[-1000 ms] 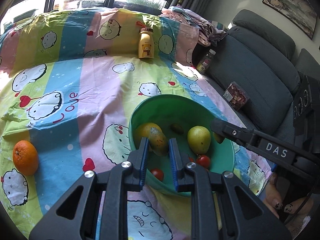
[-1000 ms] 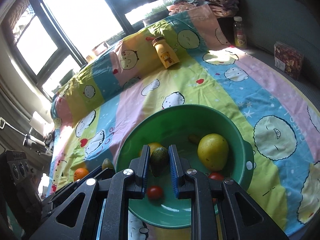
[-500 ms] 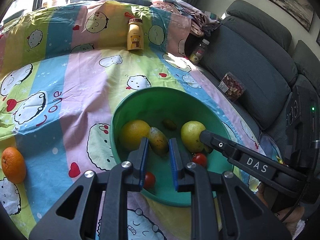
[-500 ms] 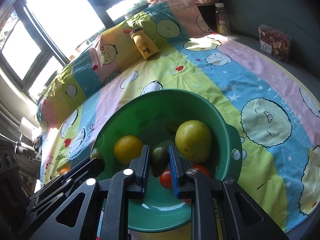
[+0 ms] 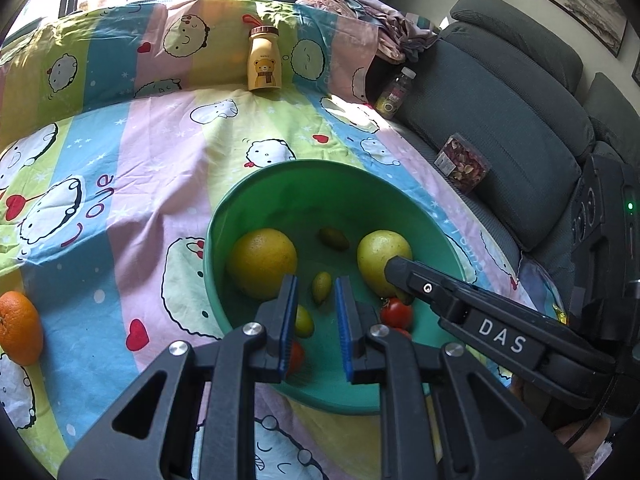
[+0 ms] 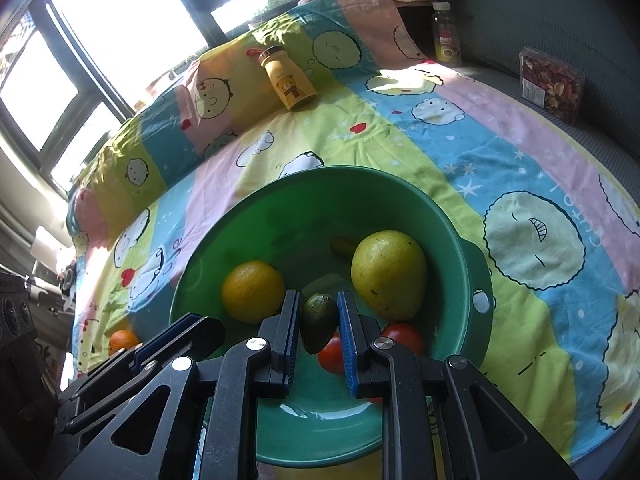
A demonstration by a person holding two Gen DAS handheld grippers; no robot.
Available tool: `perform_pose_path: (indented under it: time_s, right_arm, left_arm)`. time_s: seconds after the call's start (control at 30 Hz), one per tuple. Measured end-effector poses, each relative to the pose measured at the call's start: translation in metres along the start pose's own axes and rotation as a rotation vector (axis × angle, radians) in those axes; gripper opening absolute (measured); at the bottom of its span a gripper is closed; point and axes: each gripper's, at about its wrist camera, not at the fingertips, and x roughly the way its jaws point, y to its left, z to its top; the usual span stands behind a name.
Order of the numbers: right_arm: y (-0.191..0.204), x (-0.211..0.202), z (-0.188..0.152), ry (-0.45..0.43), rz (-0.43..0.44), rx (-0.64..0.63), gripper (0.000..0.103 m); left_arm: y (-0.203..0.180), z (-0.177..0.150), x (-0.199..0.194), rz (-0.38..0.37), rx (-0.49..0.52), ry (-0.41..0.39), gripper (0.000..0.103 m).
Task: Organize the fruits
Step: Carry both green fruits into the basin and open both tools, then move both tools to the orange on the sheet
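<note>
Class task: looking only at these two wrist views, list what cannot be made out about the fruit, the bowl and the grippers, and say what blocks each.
- Red tomatoes in the green plastic bowl: count unclear; right gripper covers them in the right wrist view.
- Dark green fruit it clamps: underside hidden by its fingers.
- Bowl's near rim: hidden behind left gripper in the left wrist view.
- Orange mandarin: cut off by the left frame edge.

bowl (image 5: 256,200): 1 | tomatoes (image 5: 396,314): 3 | oranges (image 5: 20,328): 1 | bottles (image 5: 264,60): 2
</note>
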Motion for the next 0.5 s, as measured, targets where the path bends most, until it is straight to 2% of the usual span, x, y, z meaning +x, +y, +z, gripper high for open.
perform_pose_path:
  time_s: [0.27, 0.4, 0.47, 0.5]
  right_arm:
    - [0.001, 0.0, 0.0, -0.003, -0.023, -0.002, 0.021]
    - [0.0, -0.002, 0.0, 0.006, -0.031, 0.009, 0.021]
    - [-0.001, -0.004, 0.001, 0.016, -0.016, 0.017, 0.027]
    - [0.0, -0.004, 0.001, 0.024, -0.014, 0.022, 0.035]
  left_arm:
    - [-0.001, 0.0, -0.001, 0.007, 0.001, -0.004, 0.017]
    - [0.002, -0.001, -0.008, 0.012, -0.001, -0.02, 0.022]
    - [0.004, -0.001, -0.013, 0.014, -0.007, -0.027, 0.028]
    - [0.006, -0.001, -0.016, 0.016, -0.012, -0.032, 0.031]
